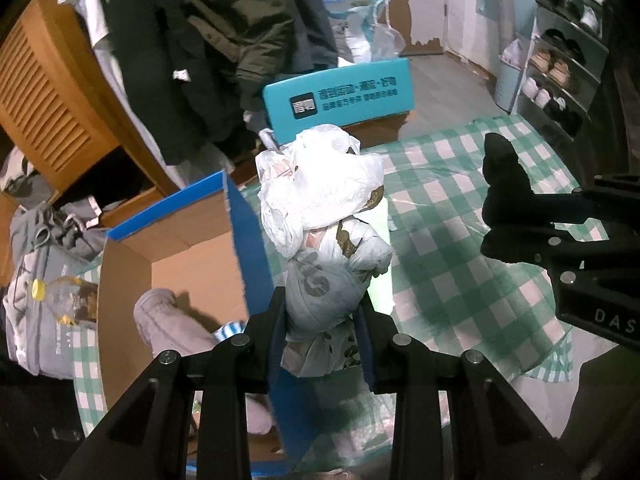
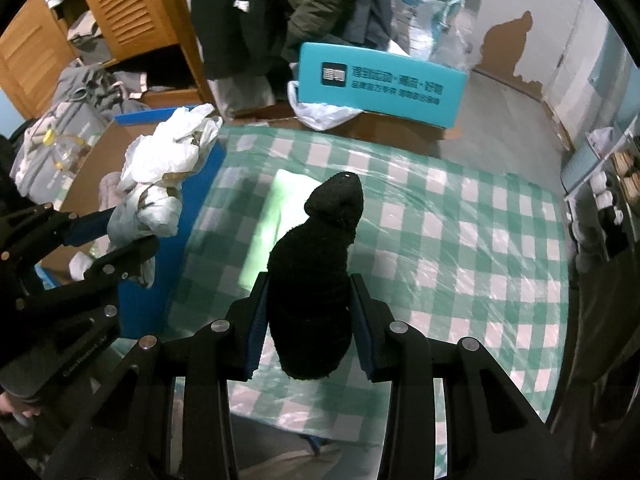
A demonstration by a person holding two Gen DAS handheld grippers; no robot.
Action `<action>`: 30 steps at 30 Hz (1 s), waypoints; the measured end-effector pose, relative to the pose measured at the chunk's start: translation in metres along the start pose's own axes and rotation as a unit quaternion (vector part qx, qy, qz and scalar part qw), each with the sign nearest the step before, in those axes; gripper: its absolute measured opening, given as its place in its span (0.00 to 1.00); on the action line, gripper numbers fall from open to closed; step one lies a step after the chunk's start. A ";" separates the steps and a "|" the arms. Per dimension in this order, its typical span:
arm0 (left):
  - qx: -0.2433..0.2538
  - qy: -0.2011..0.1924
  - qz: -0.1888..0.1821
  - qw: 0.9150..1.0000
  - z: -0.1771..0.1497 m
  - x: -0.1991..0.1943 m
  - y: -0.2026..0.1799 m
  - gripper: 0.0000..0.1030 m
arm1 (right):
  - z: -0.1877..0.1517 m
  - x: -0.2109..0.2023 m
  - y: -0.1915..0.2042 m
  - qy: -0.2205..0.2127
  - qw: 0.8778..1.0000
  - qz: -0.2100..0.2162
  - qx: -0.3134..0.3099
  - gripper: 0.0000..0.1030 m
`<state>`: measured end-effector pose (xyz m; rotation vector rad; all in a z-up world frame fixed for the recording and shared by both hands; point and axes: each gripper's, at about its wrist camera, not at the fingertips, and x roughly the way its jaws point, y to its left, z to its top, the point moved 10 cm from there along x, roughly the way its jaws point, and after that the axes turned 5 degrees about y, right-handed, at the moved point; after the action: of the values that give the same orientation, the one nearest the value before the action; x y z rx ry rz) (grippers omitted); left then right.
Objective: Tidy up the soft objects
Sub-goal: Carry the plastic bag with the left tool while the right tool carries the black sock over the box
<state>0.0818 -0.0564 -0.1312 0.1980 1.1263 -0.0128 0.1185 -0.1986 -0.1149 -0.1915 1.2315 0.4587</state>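
My left hand-held gripper (image 1: 322,332) grips plastic-bag bundle (image 1: 324,216), long axis pointing away; open box (image 1: 180,248) just left. Right hand-held gripper (image 2: 310,320) grips black sock (image 2: 320,264).

My left gripper (image 1: 322,328) is black with blue pads, and it holds a white plastic bag bundle (image 1: 324,216) with brown spots. My right gripper (image 2: 308,322) is black with blue pads too, and it holds a black sock (image 2: 316,272). The cloth (image 2: 460,240) under them has green and white squares. The box (image 1: 240,216) is blue outside and brown inside, with a soft pink thing (image 1: 168,320) in it. The sign (image 2: 384,84) is teal with white letters.
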 end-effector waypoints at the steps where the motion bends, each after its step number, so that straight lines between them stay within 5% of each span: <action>1: -0.002 -0.001 0.000 1.000 -0.002 -0.002 0.003 0.31 | 0.001 0.000 0.003 0.000 1.000 0.001 -0.002 0.35; 30: -0.101 -0.001 0.020 0.995 -0.048 -0.009 0.121 0.31 | 0.046 0.017 0.131 0.002 0.996 0.043 -0.084 0.36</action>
<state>0.0484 0.0697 -0.1250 0.0406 1.1142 0.1366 0.1051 -0.0603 -0.1022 -0.2835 1.2088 0.6368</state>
